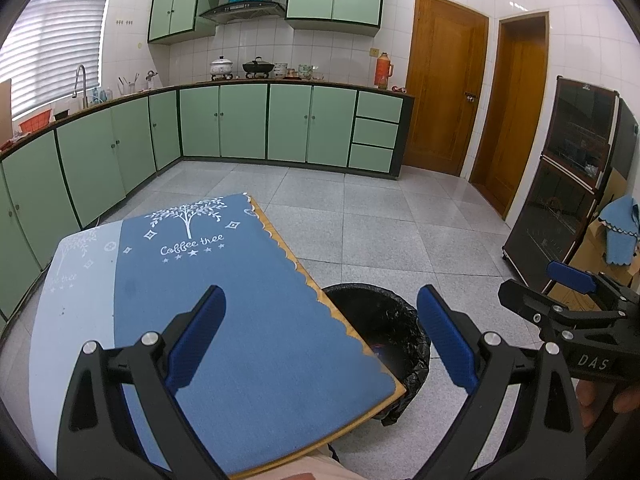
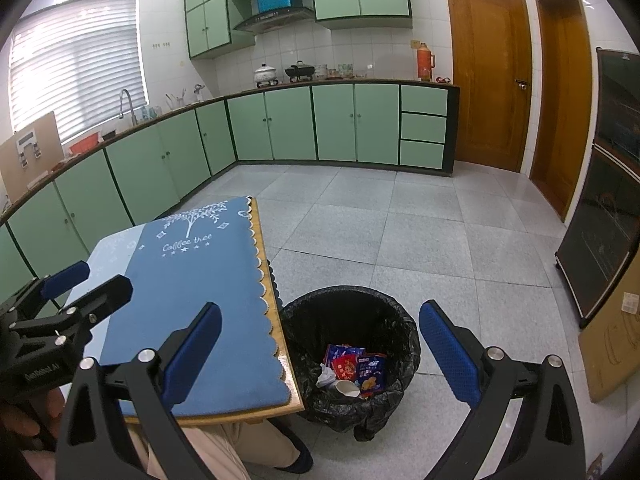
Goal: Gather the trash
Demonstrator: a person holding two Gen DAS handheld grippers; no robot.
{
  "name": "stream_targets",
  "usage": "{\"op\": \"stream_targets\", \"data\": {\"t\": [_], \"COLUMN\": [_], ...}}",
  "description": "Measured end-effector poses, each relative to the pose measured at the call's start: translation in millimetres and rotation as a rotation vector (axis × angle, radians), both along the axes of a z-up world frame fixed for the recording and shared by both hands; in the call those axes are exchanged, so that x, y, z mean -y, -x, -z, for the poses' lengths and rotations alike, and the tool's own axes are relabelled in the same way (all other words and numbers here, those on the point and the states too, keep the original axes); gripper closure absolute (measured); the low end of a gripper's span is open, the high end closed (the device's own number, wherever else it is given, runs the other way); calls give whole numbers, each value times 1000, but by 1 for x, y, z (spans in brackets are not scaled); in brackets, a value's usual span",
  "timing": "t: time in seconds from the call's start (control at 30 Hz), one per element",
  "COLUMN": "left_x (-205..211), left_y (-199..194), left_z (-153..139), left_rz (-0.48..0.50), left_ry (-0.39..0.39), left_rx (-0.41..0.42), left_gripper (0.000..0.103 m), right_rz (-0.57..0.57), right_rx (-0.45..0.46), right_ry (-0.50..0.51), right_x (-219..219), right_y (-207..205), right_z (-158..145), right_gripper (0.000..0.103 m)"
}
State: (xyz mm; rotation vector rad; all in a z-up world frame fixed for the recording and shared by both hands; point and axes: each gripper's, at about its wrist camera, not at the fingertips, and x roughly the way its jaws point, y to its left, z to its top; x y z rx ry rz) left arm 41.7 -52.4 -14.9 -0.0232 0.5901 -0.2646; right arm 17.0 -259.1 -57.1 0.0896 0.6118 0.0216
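Observation:
A bin lined with a black bag [image 2: 406, 332] stands on the floor against the right edge of a small table under a blue cloth [image 2: 192, 280]. Inside lie red and blue snack wrappers [image 2: 358, 366], a crumpled tissue [image 2: 326, 378] and a paper cup [image 2: 348, 390]. My right gripper [image 2: 322, 352] hangs open above the bin and the table edge, holding nothing. Over the cloth to its left, my left gripper [image 2: 90, 280] is open too. In the left wrist view my left gripper [image 1: 322, 336] straddles the table [image 1: 240, 300] corner, with the bin [image 1: 404, 320] half hidden and my right gripper [image 1: 540, 284] beside it.
Green base cabinets [image 2: 280, 124] run along the left and far walls, with pots on the counter. Two wooden doors [image 2: 488, 76] are at the back right. A dark glass-fronted cabinet [image 2: 608, 208] and a cardboard box [image 2: 612, 344] line the right side. A person's leg [image 2: 224, 444] shows under the table.

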Motion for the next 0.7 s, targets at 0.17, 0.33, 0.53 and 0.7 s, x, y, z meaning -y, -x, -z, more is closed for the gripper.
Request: {"op": "stream_targets", "data": {"t": [0.17,0.33,0.53,0.7], "left_x": [0,0,-1,-2], "left_y": [0,0,0,-1], "left_z": [-1,0,0,2], "left_rz": [0,0,2,-2], "left_ry": [0,-1,2,10], "left_rx": [0,0,-3,-5], "left_gripper": [10,10,10,10], "right_rz": [0,0,0,0], "right_rx": [2,1,1,2], "right_ry": [0,1,1,1], "right_x": [0,0,0,0], "right_y": [0,0,0,0], "right_z": [0,0,0,1], "right_gripper": [6,6,6,6]}}
